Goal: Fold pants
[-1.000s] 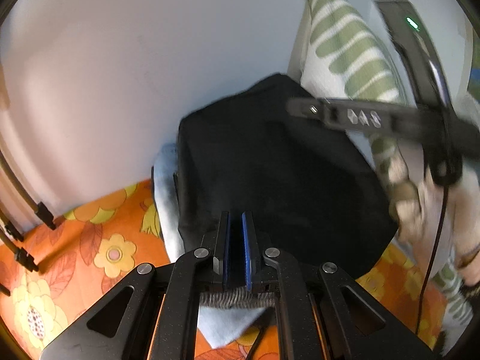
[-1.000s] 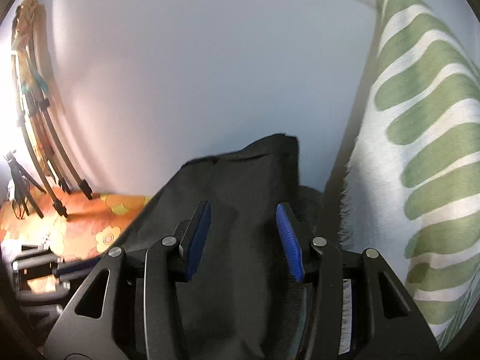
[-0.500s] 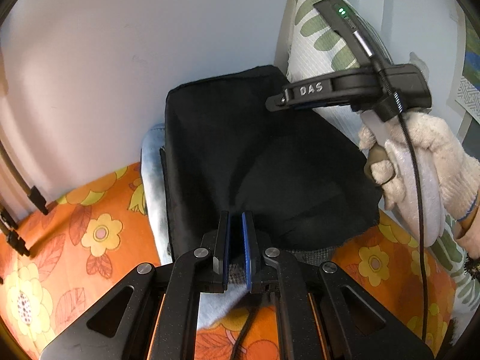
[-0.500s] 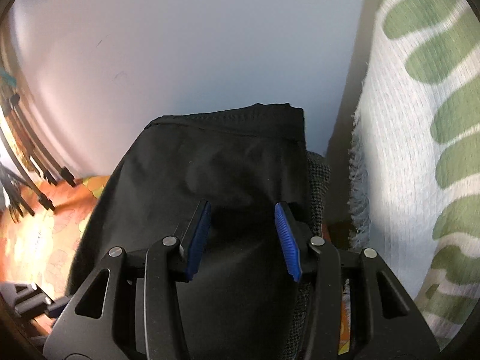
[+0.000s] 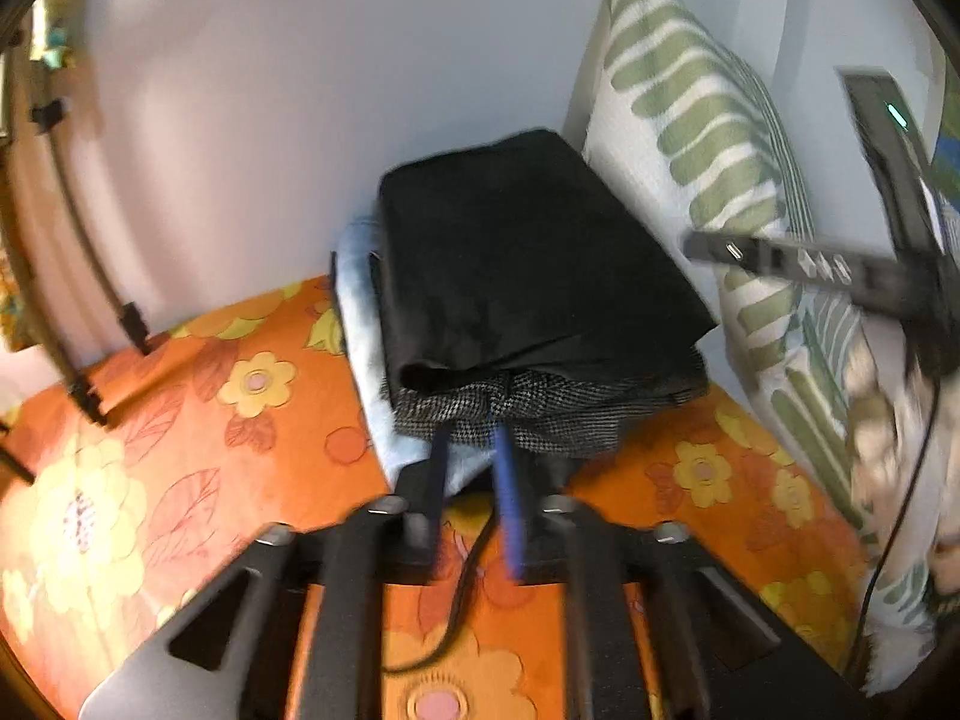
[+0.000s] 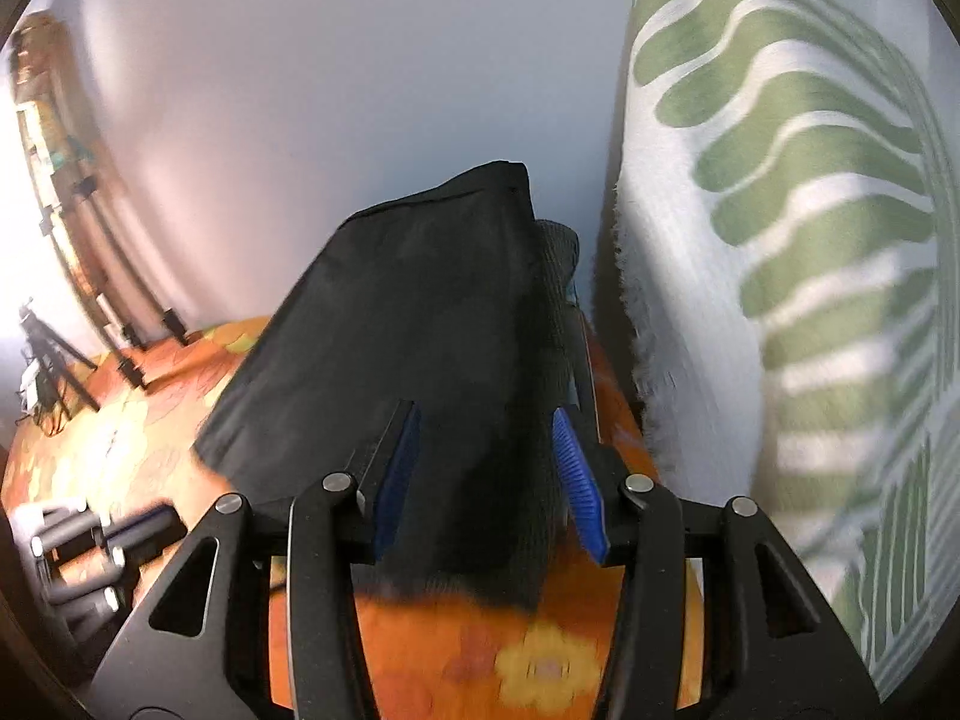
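Black left tool (image 5: pixel 471 450) and right tool (image 6: pixel 483 468), blue pads, silver screws.

From the left wrist we look down, close, at the near end of the black folded pants (image 5: pixel 528 276). From the right wrist we face their right side, beside the leaf-print pillow (image 6: pixel 798 276). Both share pants and pillow.

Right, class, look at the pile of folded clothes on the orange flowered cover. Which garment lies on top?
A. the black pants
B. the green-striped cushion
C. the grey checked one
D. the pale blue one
A: in the left wrist view the black pants sit on top of the pile, with the grey checked garment under them and the pale blue garment lowest; the green-striped cushion stands beside the pile.
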